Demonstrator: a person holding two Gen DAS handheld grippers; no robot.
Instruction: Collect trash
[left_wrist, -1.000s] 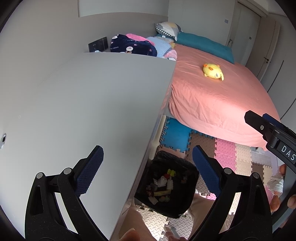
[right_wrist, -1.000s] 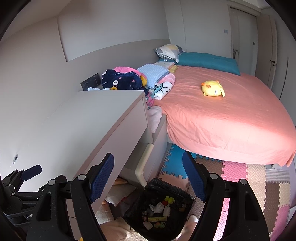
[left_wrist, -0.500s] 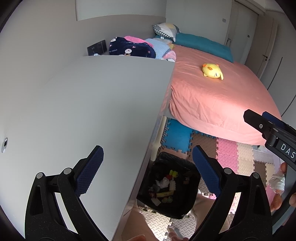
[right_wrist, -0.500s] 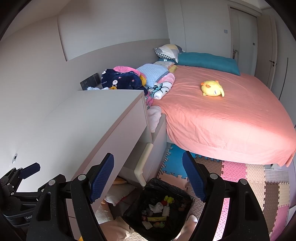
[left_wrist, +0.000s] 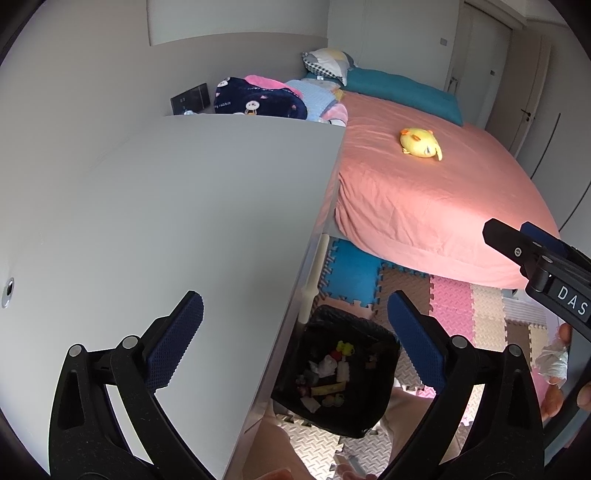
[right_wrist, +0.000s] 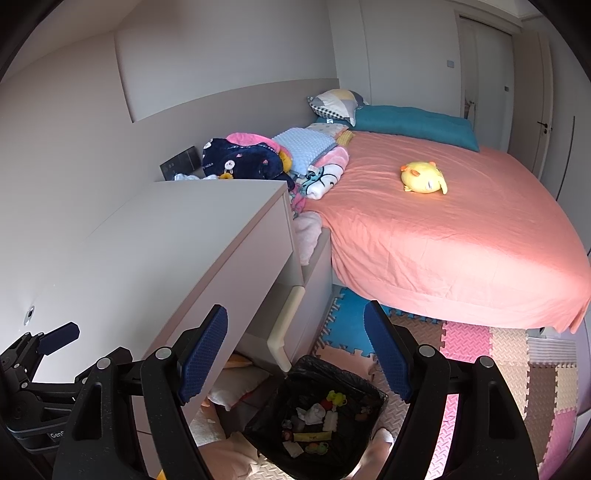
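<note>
While both grippers hang released, trash bin (right_wrist: 314, 413) upright, mouth skyward; long yellow wrapper (right_wrist: 308, 436) lying level.

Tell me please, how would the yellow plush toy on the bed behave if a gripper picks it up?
The yellow plush toy looks soft and stuffed, so it would probably squash between the pads rather than slip. It seems light for its size. Its rounded body lies on the pink bedsheet, so a push might roll it slightly.

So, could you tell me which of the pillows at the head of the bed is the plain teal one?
The long teal pillow, lying flat across the bed; the smaller checked patchwork pillow beside it is propped up.
</note>
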